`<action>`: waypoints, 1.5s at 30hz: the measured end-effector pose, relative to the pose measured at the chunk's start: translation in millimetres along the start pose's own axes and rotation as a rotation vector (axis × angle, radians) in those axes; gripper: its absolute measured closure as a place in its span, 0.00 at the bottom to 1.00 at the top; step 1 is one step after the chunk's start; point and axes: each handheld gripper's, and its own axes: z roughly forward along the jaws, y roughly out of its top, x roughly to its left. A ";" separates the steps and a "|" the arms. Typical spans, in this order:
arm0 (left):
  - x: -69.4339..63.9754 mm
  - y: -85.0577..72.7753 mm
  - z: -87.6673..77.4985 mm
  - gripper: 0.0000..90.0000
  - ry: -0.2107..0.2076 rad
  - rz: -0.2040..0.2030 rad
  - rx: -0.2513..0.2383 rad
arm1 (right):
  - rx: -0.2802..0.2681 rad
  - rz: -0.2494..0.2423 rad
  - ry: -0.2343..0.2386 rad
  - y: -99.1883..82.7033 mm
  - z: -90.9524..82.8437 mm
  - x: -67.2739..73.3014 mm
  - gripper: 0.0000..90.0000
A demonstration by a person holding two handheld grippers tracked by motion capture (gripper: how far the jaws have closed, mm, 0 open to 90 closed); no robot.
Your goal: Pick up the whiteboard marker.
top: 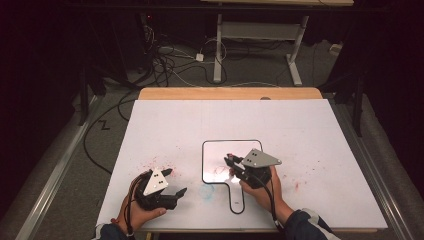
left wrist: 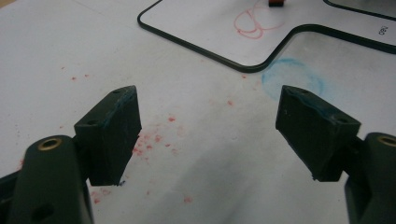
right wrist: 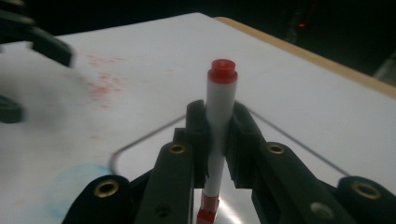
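From the high view I see the white worktop (top: 310, 135) carrying a small black-rimmed whiteboard (top: 220, 152). In the left gripper view my left hand-held gripper (left wrist: 208, 133) stands released above red specks. In the right gripper view my right hand-held gripper (right wrist: 217, 135) grasps an upright red-capped marker (right wrist: 220, 116).

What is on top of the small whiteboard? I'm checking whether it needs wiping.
Red scribbled loops show on the small whiteboard. The right gripper, shut on a red marker, hovers above it and covers part of its surface.
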 end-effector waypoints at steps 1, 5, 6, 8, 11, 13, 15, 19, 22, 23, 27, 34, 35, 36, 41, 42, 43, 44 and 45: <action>0.0 0.0 0.0 0.23 0.002 0.001 -0.001 | 0.004 0.022 -0.030 -0.4 0.3 -7.5 0.91; 0.3 0.1 0.3 0.23 0.003 0.000 -0.003 | -0.001 0.078 -0.079 -3.4 0.7 -27.2 0.91; 0.5 0.1 0.5 0.24 0.000 -0.003 -0.004 | 0.000 0.072 -0.078 -3.1 1.2 -26.0 0.91; 0.7 0.3 1.1 0.24 0.002 -0.002 0.000 | -0.010 0.061 -0.049 -2.2 3.9 -18.7 0.91; -0.1 0.7 1.3 0.24 -0.001 -0.002 -0.001 | -0.022 0.064 0.027 1.7 11.2 -4.1 0.91; -0.3 0.5 1.5 0.24 -0.001 0.001 0.001 | -0.033 0.082 0.074 4.1 15.5 5.6 0.91; 0.4 0.0 2.1 0.24 -0.004 -0.004 0.002 | -0.030 0.063 0.103 5.9 17.1 13.6 0.91; 1.1 -0.8 2.2 0.24 -0.004 -0.007 0.007 | -0.016 0.034 0.081 8.1 17.4 14.3 0.91; -2.0 -1.2 3.0 0.24 -0.012 -0.037 -0.004 | 0.000 0.038 0.011 7.7 16.7 0.8 0.91; -2.6 -1.2 3.4 0.24 -0.013 -0.045 -0.006 | 0.007 0.020 -0.021 6.9 16.4 -4.4 0.91; 0.7 -0.5 2.9 0.24 -0.004 -0.005 0.009 | 0.011 0.075 -0.064 5.2 15.3 -20.1 0.91; 0.2 -0.1 2.8 0.24 -0.006 -0.005 0.007 | -0.023 0.068 0.047 8.8 24.9 3.6 0.91; 0.0 -0.1 2.7 0.24 -0.006 -0.005 0.006 | -0.029 0.078 0.069 9.7 27.5 8.5 0.91; 0.2 -0.2 2.6 0.24 -0.009 -0.007 0.005 | -0.031 0.075 0.081 11.0 29.9 12.7 0.91; 1.1 -1.4 2.0 0.24 -0.008 -0.009 0.008 | -0.023 0.057 0.105 15.2 35.9 20.1 0.91; 1.2 -1.6 1.5 0.24 -0.006 -0.009 0.005 | -0.017 0.051 0.074 15.7 36.0 18.0 0.91; 1.5 -1.7 1.1 0.24 -0.005 -0.011 0.002 | -0.008 0.025 0.039 16.2 35.9 15.0 0.91; 1.7 -1.9 1.1 0.24 -0.003 -0.012 0.000 | -0.004 0.033 0.024 15.8 35.9 10.3 0.91; 2.2 -2.0 1.3 0.24 -0.002 -0.013 0.002 | -0.003 0.053 0.006 15.2 35.6 5.7 0.91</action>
